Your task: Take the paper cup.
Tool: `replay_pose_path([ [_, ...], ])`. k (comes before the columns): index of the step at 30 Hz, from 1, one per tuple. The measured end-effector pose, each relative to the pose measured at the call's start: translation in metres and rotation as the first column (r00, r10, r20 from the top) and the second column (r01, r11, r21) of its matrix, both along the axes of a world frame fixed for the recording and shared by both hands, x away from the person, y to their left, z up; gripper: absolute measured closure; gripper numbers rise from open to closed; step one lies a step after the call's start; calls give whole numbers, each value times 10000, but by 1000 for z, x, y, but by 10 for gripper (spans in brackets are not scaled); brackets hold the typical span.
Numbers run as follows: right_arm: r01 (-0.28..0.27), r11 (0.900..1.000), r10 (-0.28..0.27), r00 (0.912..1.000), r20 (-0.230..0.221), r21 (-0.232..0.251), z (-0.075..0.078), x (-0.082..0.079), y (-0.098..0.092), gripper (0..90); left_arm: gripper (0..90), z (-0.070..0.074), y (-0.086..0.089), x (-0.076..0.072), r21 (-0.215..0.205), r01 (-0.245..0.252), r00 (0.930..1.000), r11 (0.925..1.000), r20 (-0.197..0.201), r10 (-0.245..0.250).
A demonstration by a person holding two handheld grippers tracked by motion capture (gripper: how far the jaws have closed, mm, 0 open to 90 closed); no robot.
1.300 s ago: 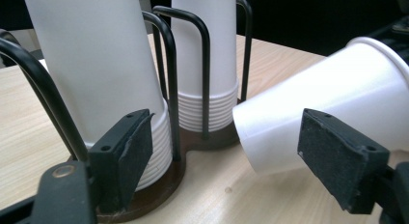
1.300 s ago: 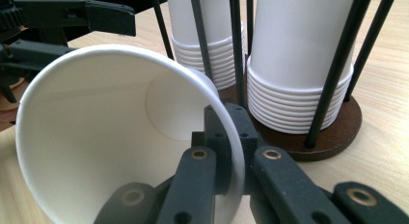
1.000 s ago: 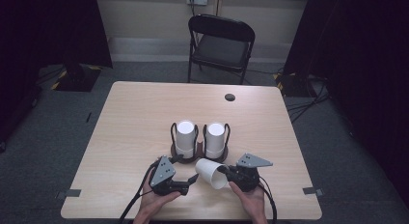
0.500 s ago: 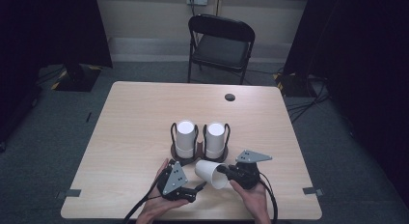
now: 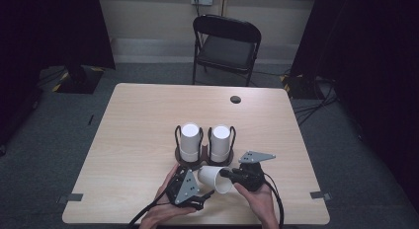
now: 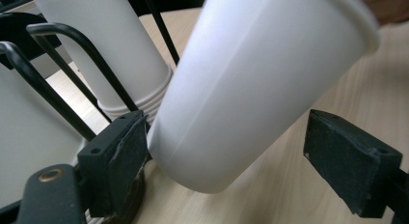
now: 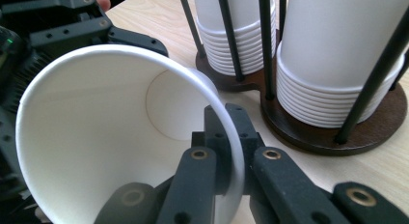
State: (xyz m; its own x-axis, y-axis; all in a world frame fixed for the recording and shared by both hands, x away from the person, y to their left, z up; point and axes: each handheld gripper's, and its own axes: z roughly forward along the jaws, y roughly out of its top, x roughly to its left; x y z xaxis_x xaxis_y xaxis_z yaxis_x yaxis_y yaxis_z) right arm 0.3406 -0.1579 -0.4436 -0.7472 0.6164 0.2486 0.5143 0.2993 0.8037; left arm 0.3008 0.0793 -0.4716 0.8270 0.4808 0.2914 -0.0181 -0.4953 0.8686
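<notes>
- The right gripper (image 5: 228, 173), at the table's near edge, is clamped on the rim of a white paper cup (image 5: 215, 178): one jaw inside the mouth, one outside, the wall pinched between them.
- The cup lies tilted on its side, its base toward the left gripper (image 5: 206, 195).
- In the left gripper view the cup's base end sits between wide-spread jaws that have just been opening; neither pad presses it.
- Just beyond stands a dark wire holder (image 5: 203, 162) with two stacks of white cups (image 5: 189, 141).
</notes>
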Motion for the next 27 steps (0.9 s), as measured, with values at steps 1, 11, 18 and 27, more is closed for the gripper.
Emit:
replay_pose_path([
  [1,-30,10000,29,10000,-52,-60,0,1,1,895,156,0,0,1,-117,1,10000,9999,-73,-2],
  [11,-350,9982,327,9983,-472,-496,2,6,13,895,146,0,-12,0,349,55,9992,9994,392,-69],
  [18,-338,9983,307,9973,-662,-468,3,8,17,895,150,1,-15,0,310,-102,9987,9995,511,87],
  [27,-497,9956,410,9934,-1073,-797,-1,11,26,894,166,1,-23,-3,678,37,9962,9977,862,-95],
])
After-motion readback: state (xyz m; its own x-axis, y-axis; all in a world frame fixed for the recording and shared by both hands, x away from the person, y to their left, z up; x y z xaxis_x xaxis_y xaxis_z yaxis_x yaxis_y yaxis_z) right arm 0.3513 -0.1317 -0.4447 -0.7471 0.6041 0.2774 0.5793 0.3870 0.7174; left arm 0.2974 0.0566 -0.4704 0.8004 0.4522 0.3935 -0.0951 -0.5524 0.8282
